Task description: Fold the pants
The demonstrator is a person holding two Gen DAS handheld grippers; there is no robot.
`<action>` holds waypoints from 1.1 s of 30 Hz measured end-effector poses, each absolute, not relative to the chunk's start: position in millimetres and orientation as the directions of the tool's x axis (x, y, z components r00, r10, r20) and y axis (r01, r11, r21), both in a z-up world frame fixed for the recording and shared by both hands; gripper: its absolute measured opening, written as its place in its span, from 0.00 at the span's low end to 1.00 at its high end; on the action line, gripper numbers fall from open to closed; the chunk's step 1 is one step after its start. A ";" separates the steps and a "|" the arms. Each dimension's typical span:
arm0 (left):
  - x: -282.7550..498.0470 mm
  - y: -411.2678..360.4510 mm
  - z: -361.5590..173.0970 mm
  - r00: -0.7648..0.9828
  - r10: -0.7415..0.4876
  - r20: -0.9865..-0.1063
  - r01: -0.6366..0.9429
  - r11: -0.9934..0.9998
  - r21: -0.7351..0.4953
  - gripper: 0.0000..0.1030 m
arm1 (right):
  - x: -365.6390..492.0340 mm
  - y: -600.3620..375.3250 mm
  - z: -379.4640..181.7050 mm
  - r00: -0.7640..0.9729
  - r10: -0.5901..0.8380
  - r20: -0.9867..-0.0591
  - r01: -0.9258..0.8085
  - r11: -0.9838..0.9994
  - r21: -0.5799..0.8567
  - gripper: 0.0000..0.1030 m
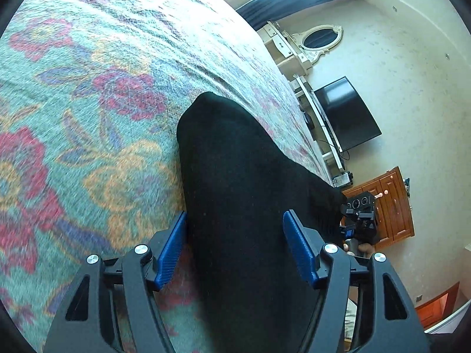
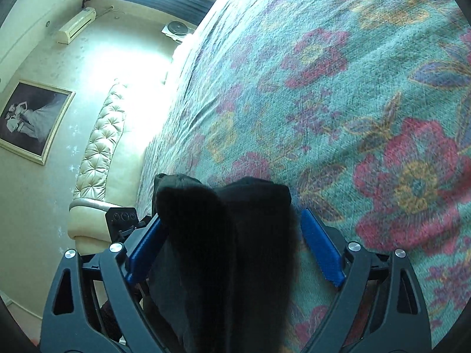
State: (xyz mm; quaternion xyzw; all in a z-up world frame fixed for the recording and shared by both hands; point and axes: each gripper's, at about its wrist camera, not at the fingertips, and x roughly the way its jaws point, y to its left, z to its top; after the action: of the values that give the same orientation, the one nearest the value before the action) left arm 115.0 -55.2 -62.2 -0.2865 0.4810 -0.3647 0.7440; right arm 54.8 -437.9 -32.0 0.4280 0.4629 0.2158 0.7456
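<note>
Black pants (image 1: 235, 182) lie on a floral bedspread (image 1: 88, 94). In the left wrist view the cloth runs between the blue pads of my left gripper (image 1: 235, 226), whose jaws stand wide open around it. In the right wrist view a bunched black end of the pants (image 2: 229, 223) lies between the blue pads of my right gripper (image 2: 232, 229), also wide open. The right gripper also shows in the left wrist view (image 1: 359, 217), at the far corner of the pants. Neither gripper pinches the cloth.
The bedspread (image 2: 353, 88) covers the whole bed. A padded cream headboard (image 2: 100, 147) and a framed picture (image 2: 32, 120) stand on one side; a TV (image 1: 347, 114), a mirror (image 1: 318, 38) and a wooden cabinet (image 1: 388, 206) on the other.
</note>
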 end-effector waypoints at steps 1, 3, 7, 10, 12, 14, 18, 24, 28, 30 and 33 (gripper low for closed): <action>120.4 -57.1 -63.9 0.265 -0.821 -0.506 0.262 0.567 -0.781 0.64 | 59.1 -437.2 -33.2 0.485 0.723 -0.493 0.079 0.525 0.847 0.88; 128.0 -61.0 -66.1 0.255 -0.825 -0.504 0.253 0.560 -0.789 0.64 | 65.3 -439.0 -36.8 0.493 0.733 -0.469 0.083 0.497 0.864 0.88; 135.8 -66.5 -67.0 0.245 -0.827 -0.506 0.252 0.558 -0.790 0.64 | 75.3 -436.3 -38.0 0.480 0.750 -0.455 0.069 0.485 0.872 0.89; 137.0 -67.7 -66.9 0.247 -0.826 -0.506 0.245 0.559 -0.792 0.65 | 76.6 -432.4 -36.9 0.474 0.749 -0.463 0.059 0.497 0.866 0.88; 136.8 -67.7 -67.6 0.250 -0.829 -0.500 0.239 0.554 -0.798 0.66 | 76.7 -431.0 -35.7 0.473 0.745 -0.471 0.065 0.503 0.862 0.81; 141.9 -71.5 -65.1 0.255 -0.831 -0.495 0.228 0.549 -0.804 0.67 | 74.5 -428.1 -39.2 0.463 0.730 -0.502 0.088 0.526 0.846 0.61; 148.9 -76.8 -62.6 0.256 -0.822 -0.508 0.217 0.561 -0.799 0.68 | 72.6 -428.1 -45.2 0.461 0.724 -0.513 0.102 0.531 0.841 0.52; 152.6 -84.4 -58.3 0.241 -0.816 -0.525 0.207 0.571 -0.794 0.78 | 67.9 -426.4 -48.8 0.467 0.717 -0.518 0.111 0.533 0.839 0.51; 152.8 -91.3 -56.2 0.236 -0.804 -0.547 0.199 0.590 -0.782 0.85 | 64.7 -431.1 -53.9 0.472 0.717 -0.513 0.112 0.529 0.841 0.52; 154.5 -93.6 -56.6 0.230 -0.799 -0.556 0.193 0.598 -0.778 0.85 | 64.7 -431.4 -55.6 0.476 0.715 -0.512 0.114 0.527 0.842 0.52; 157.8 -94.2 -57.4 0.222 -0.796 -0.563 0.179 0.601 -0.779 0.85 | 63.4 -432.6 -57.6 0.482 0.716 -0.506 0.112 0.522 0.845 0.53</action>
State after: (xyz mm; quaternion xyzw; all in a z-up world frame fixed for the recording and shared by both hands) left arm 157.8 -94.2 -57.4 -0.2939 0.5250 -0.3364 0.7245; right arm 63.4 -432.6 -57.6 0.4440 0.4661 0.2045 0.7374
